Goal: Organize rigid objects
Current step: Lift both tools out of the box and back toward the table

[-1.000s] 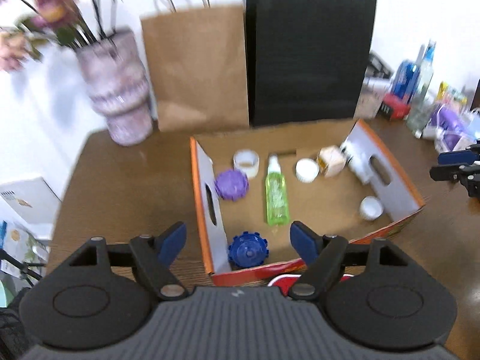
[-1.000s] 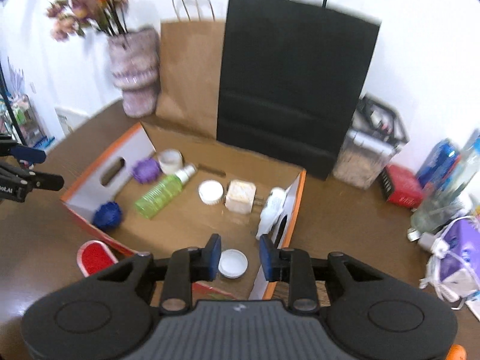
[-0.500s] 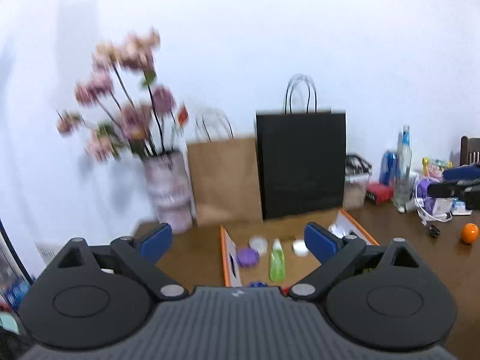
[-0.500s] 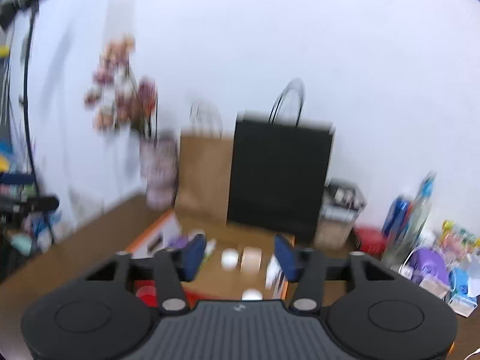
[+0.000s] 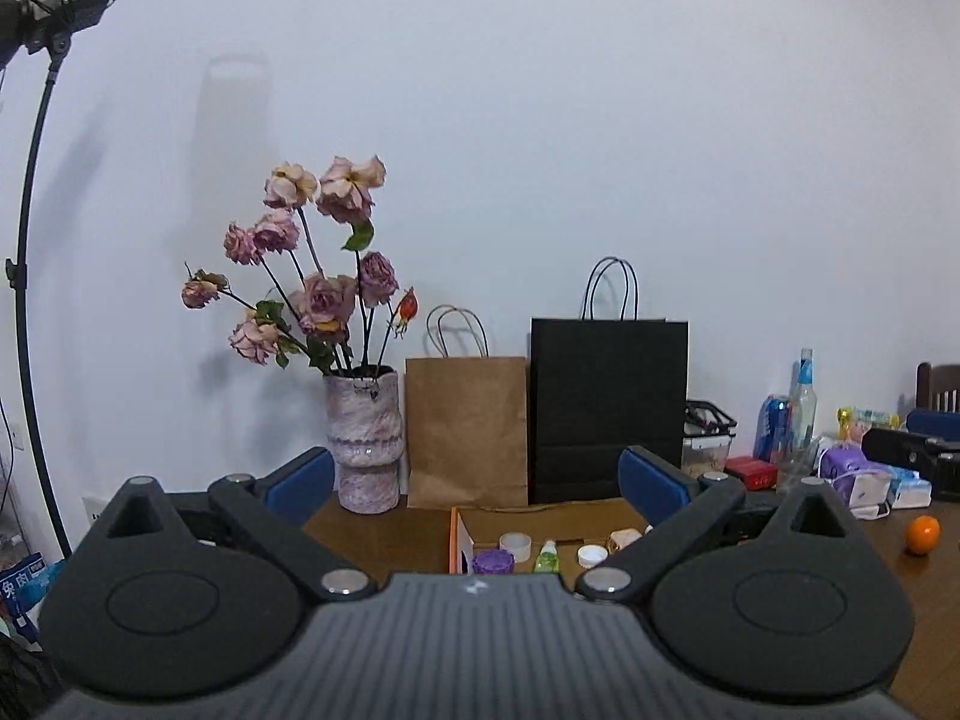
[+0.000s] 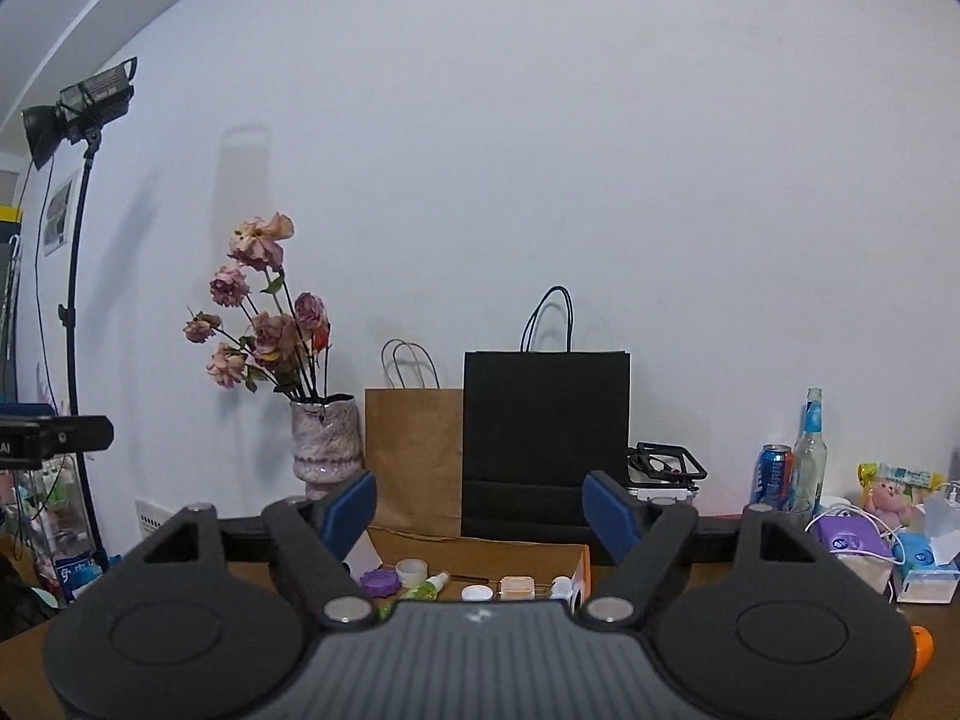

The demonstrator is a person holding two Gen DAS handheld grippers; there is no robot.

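Six small items in cardboard box (image 6: pixel 510 552)

Both wrist cameras look about level across the brown wooden table (image 5: pixel 384 534) toward the white wall at twelve o'clock, from well back. Each sees the open orange-edged cardboard box (image 5: pixel 459 531) (image 6: pixel 581 564) low at six o'clock, the black paper bag (image 5: pixel 609 408) (image 6: pixel 546 438) behind it. The right view sits further right.
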